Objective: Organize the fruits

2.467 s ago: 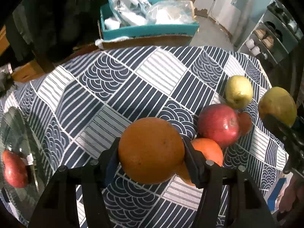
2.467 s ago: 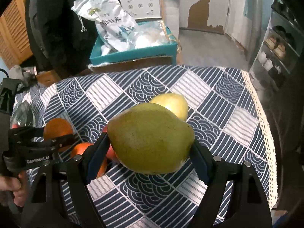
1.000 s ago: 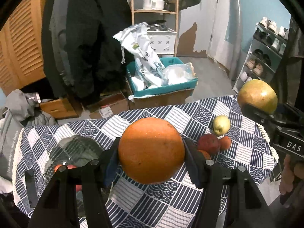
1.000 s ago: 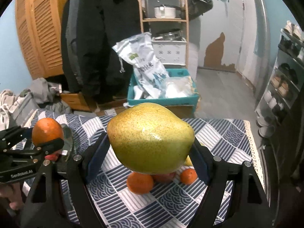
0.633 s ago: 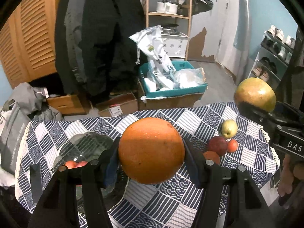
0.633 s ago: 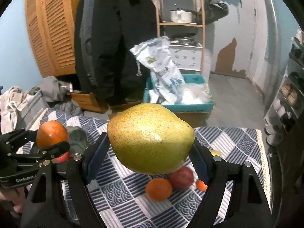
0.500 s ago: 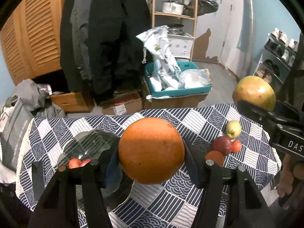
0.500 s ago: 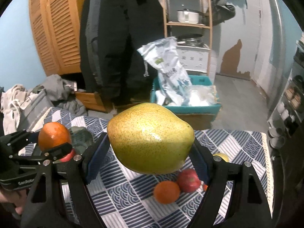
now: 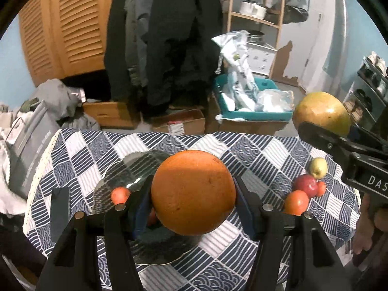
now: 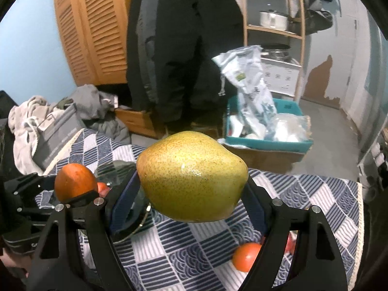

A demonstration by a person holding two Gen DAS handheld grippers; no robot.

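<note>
We carry two fruits at once. Our left gripper (image 9: 194,194) is clamped on an orange (image 9: 193,191), and our right gripper (image 10: 191,181) is stretched wide around a pear (image 10: 192,179), both fruits pinched between the pads. The glass plate (image 9: 135,167) lies below and just ahead of the left gripper, with small red fruit (image 9: 120,194) already on it. To set the orange down well, we should lower it close to the glass before easing the pads apart, so it doesn't roll or knock the fruit there. The pear follows, to the right of the orange. An apple (image 9: 306,185) and other loose fruit wait well off to the right.
</note>
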